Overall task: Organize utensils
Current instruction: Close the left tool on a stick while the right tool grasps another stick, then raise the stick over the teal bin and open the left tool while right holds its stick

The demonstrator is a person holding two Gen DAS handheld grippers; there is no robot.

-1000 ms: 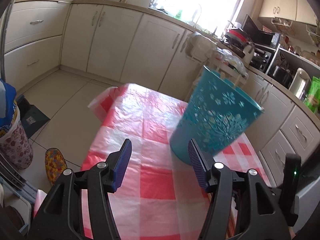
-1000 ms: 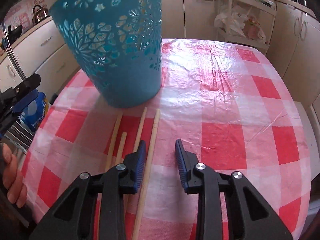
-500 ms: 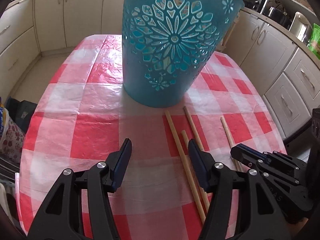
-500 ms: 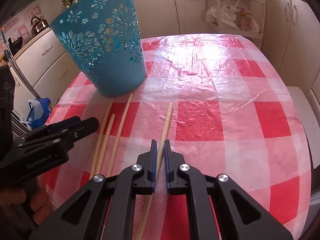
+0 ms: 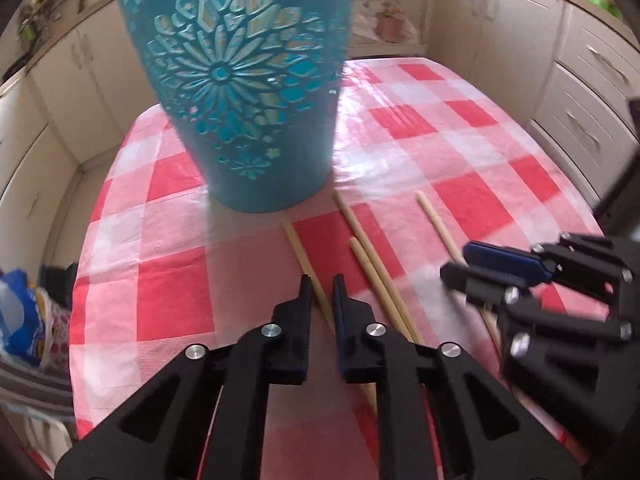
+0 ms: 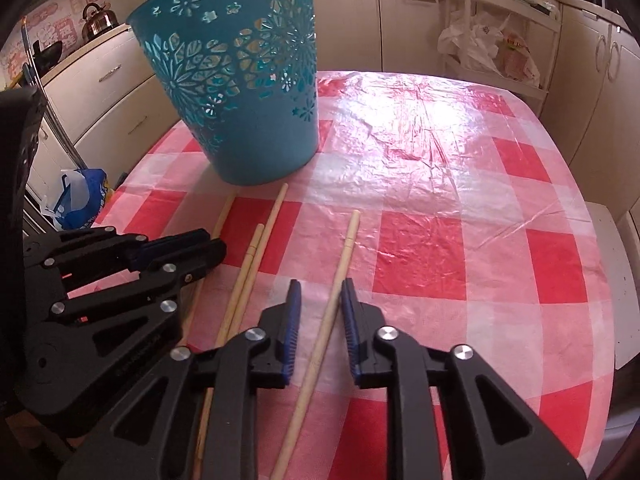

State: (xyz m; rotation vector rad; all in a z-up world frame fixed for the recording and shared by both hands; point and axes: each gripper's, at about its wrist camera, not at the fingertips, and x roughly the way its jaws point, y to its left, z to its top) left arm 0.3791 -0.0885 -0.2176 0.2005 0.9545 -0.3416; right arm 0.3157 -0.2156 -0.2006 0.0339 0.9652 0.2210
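Picking up chopsticks is the step in hand: the left gripper (image 5: 322, 294) is closing narrowly around the leftmost chopstick (image 5: 298, 246), contact unclear, while the right gripper (image 6: 320, 304) is sitting open astride the rightmost chopstick (image 6: 340, 264). Both sticks are lying on the table (image 6: 460, 184), toward its near edge, just before the blue basket (image 6: 244, 92). Next move is likely calling for clamping, lifting and dropping each into the basket.

Four wooden chopsticks (image 6: 338, 280) lie flat before upright perforated teal basket (image 6: 240, 80).
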